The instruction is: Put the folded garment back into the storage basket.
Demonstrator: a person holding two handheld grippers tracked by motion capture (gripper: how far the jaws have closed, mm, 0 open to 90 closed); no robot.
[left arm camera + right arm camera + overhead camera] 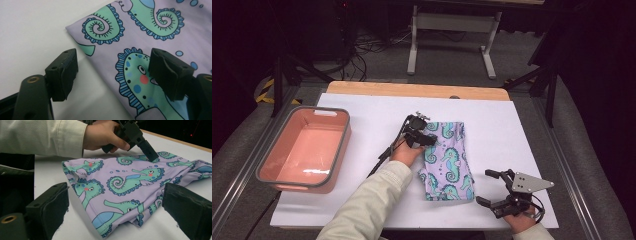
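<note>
Resting open at the near right, right gripper (pixel 496 189) is waiting; left gripper (pixel 426 136), jaws apart, is straddling the seahorse cloth's (pixel 448 160) far-left edge, probably needing a deeper bite.

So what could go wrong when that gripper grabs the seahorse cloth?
The left gripper straddles the seahorse cloth's edge, one jaw over bare table. It might pinch only the top layer, so the fold opens when lifted. The right gripper sits open and off the cloth, so nothing holds the rest from dragging.
</note>
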